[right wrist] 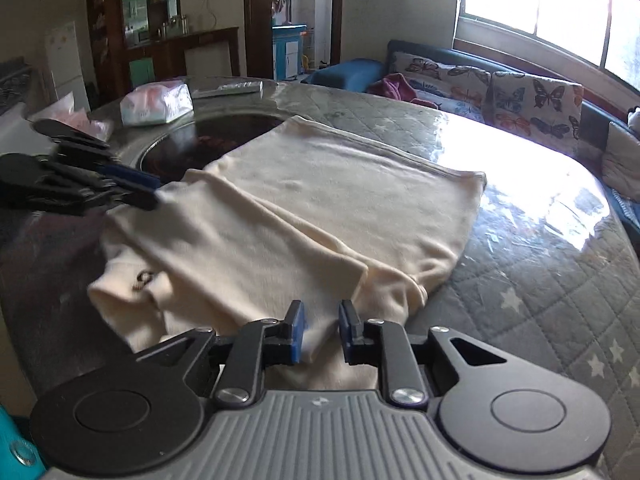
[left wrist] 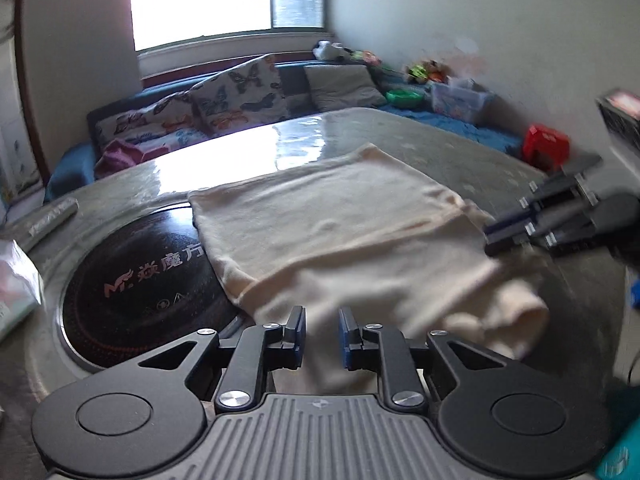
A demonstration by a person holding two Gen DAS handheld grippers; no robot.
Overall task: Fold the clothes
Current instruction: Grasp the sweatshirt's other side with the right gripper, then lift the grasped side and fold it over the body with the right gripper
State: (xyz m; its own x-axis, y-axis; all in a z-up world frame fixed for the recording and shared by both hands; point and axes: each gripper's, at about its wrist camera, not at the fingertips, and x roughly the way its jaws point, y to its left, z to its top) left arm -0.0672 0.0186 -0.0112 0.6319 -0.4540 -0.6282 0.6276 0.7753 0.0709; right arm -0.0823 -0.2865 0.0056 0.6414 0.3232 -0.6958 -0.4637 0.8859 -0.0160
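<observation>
A cream garment (left wrist: pixel 340 232) lies partly folded on the round table; in the right wrist view (right wrist: pixel 320 208) its near part is doubled over with a small metal clasp showing. My left gripper (left wrist: pixel 322 334) is open with its jaws a little apart over the garment's near edge, and it shows at the left of the right wrist view (right wrist: pixel 148 194). My right gripper (right wrist: pixel 322 332) is open over the garment's near edge and shows at the right of the left wrist view (left wrist: pixel 496 240). Neither holds cloth.
A black induction hob (left wrist: pixel 140 280) is set in the table beside the garment. Tissue packs (right wrist: pixel 156 104) and a foil roll (left wrist: pixel 52 216) lie near the table's edge. A sofa with butterfly cushions (left wrist: pixel 236 92) stands behind, under the window.
</observation>
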